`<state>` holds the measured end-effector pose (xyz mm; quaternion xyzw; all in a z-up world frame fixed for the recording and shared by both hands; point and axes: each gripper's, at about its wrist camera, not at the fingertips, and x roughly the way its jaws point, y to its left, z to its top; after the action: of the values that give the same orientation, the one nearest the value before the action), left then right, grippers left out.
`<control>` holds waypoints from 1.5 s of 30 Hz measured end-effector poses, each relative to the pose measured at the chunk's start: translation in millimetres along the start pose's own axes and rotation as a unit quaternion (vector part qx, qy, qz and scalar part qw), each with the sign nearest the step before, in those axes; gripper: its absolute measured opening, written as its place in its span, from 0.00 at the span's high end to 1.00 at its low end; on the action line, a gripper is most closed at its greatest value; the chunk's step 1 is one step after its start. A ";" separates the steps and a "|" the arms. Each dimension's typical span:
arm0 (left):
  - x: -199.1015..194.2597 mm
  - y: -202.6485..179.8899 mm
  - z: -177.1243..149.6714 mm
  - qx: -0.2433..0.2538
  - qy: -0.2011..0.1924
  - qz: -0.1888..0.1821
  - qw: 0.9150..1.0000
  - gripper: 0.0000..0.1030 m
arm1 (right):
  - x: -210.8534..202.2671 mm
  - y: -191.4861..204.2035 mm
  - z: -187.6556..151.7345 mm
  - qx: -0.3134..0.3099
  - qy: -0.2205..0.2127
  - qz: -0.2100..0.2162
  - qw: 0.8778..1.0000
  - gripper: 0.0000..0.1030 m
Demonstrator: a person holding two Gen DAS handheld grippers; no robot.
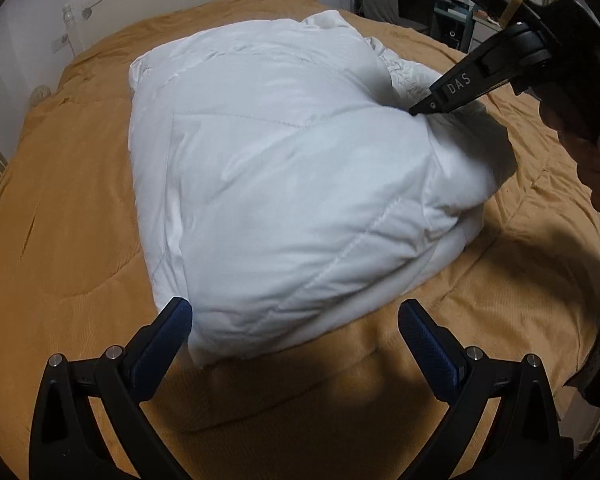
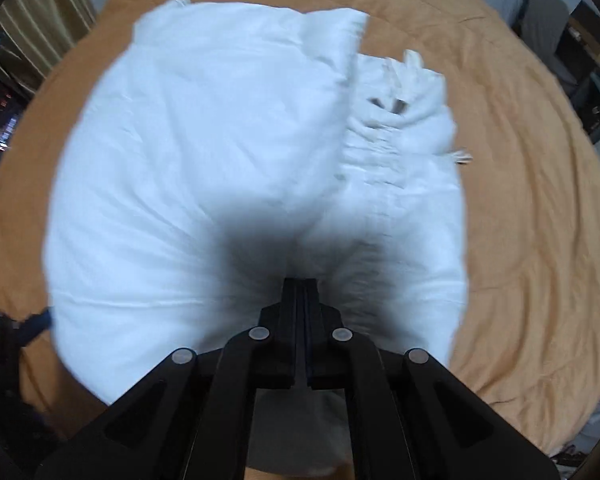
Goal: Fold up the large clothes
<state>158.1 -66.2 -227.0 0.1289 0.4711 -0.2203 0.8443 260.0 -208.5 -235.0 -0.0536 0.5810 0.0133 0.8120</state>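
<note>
puffy white quilted padded garment (image 1: 284, 168) lying bunched mid tan bedspread (image 1: 80, 208). right gripper (image 2: 299, 282) pressed together, tip digging into garment's right fold. left gripper (image 1: 296, 320) spread, hovering near its front edge. risk: padding springing back, fold slipping.

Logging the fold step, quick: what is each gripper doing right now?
Left gripper: open, holding nothing, at the near edge of the white padded garment.
Right gripper: closed, tips pressed into the garment; no fabric visibly pinched.
</note>
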 end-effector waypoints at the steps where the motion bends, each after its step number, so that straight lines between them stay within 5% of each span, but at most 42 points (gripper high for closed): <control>1: -1.7 1.9 0.1 -0.008 0.014 -0.007 1.000 0.00 | -1.7 -2.3 -2.0 0.001 0.004 0.002 1.000 0.96; 6: -12.3 30.3 14.1 -0.079 0.095 -0.034 0.992 0.00 | -13.9 -2.0 -8.7 0.001 0.060 -0.018 0.998 0.95; 8: -23.4 45.2 21.5 -0.111 0.122 -0.027 0.986 0.00 | -16.2 -4.0 -12.5 0.005 0.081 -0.031 0.996 0.87; 10: -46.9 63.7 32.1 -0.151 0.132 -0.019 0.979 0.01 | -32.6 -10.4 -15.0 0.012 0.097 -0.056 0.994 0.59; 12: -79.8 72.7 43.0 -0.171 0.119 0.004 0.978 0.00 | -58.0 -13.5 -13.1 0.011 0.073 -0.042 0.996 0.55; 14: -114.0 75.7 58.0 -0.176 0.096 0.041 0.979 0.00 | -91.9 -10.4 -7.8 0.010 0.013 -0.011 1.000 0.54; 17: -159.9 71.2 76.2 -0.184 0.059 0.068 0.979 0.00 | -114.0 8.5 -5.3 -0.014 -0.074 0.047 0.996 0.41; 19: -187.4 67.2 84.0 -0.196 0.041 0.063 0.978 0.00 | -87.7 26.3 -9.7 -0.064 -0.059 0.059 0.994 0.39; 21: -211.7 61.8 89.8 -0.203 0.030 0.054 0.977 0.00 | -40.7 30.1 -23.4 -0.080 0.019 0.020 0.996 0.41; 24: -243.2 50.9 93.2 -0.203 0.022 0.071 0.976 0.00 | -16.5 -2.9 -39.3 -0.017 0.069 0.043 0.997 0.41; 29: -286.2 23.9 106.3 -0.195 -0.009 0.122 0.973 0.00 | -119.1 -26.1 -35.5 0.017 0.034 0.038 0.999 0.39; 30: -294.1 18.4 109.0 -0.194 -0.019 0.129 0.972 0.00 | -147.7 -27.1 -36.7 0.018 0.029 0.035 0.999 0.35; 33: -314.4 10.2 114.0 -0.205 -0.038 0.138 0.968 0.00 | -218.7 -27.4 -48.5 0.026 0.023 0.000 0.999 0.05; 37: -331.7 9.2 119.5 -0.217 -0.051 0.150 0.963 0.00 | -293.0 -22.8 -72.3 0.020 -0.012 -0.014 1.000 0.00; 41: -335.3 15.5 120.6 -0.236 -0.064 0.143 0.959 0.00 | -313.6 -27.4 -89.6 0.045 -0.024 -0.031 0.998 0.00; 45: -304.0 29.5 109.1 -0.276 -0.049 0.128 0.951 0.00 | -278.1 -17.4 -99.7 0.043 -0.024 0.015 0.999 0.00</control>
<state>113.8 -10.8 89.5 -0.0611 0.4515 0.0220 0.8899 77.3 -224.7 -2.8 -0.0094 0.5621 0.0011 0.8270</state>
